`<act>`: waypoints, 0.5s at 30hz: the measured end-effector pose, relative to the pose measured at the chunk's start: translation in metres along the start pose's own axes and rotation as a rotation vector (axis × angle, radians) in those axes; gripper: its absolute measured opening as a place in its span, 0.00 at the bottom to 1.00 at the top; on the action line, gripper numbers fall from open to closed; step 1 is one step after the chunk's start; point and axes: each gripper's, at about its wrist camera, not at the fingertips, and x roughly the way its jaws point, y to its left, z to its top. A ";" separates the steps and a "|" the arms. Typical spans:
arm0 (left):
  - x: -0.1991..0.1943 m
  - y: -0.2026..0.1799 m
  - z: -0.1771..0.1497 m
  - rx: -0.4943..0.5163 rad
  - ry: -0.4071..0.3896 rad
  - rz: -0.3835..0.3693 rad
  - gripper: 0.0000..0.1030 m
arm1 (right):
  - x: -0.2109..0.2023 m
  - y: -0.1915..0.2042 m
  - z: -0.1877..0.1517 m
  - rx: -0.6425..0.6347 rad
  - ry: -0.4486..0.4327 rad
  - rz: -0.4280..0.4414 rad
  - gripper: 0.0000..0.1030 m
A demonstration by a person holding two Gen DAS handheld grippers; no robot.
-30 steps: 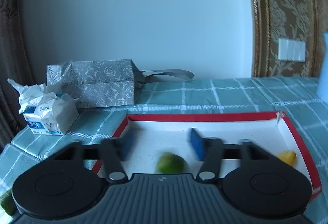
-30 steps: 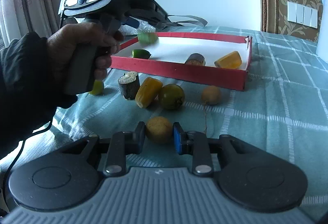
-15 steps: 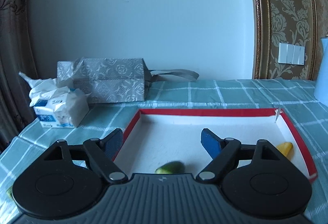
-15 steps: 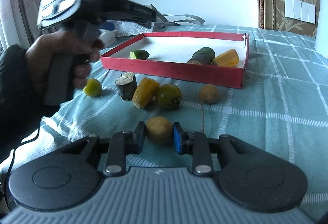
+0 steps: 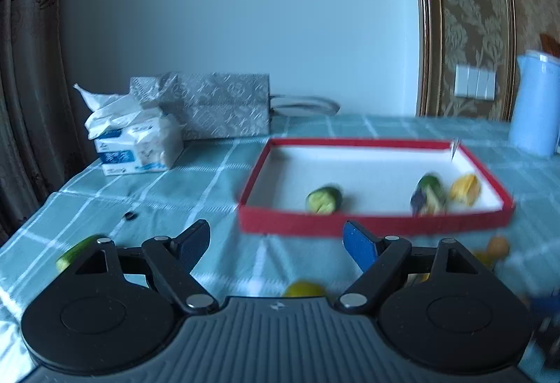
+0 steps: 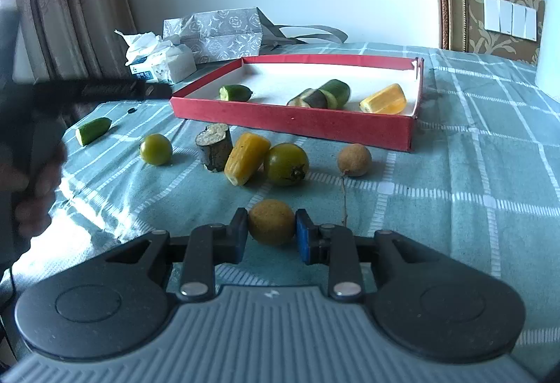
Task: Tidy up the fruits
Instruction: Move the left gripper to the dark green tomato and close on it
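Tan, rough-skinned round fruit (image 6: 271, 222) sits clamped between the right gripper (image 6: 271, 231) pads: light, firm, liable to roll. Grip across its widest part. Left gripper (image 5: 276, 244) jaws stand open, empty.

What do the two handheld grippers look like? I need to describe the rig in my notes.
Both the left gripper and right gripper match: black linkage arms with silver pivot pins, two round black discs, a ribbed grey body bearing a small lightning mark, one blue finger pad, one dark.

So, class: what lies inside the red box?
In the red box: a small green piece, a dark piece leaning against a green piece, and an orange piece. The near wall hides a strip of the floor.
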 end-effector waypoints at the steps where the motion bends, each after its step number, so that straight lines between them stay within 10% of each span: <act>1: -0.001 0.003 -0.004 0.001 0.007 0.000 0.81 | 0.000 0.000 0.000 0.000 -0.001 -0.002 0.27; 15: 0.007 -0.005 -0.025 0.021 0.060 -0.051 0.81 | -0.001 -0.003 0.001 0.021 -0.003 -0.008 0.27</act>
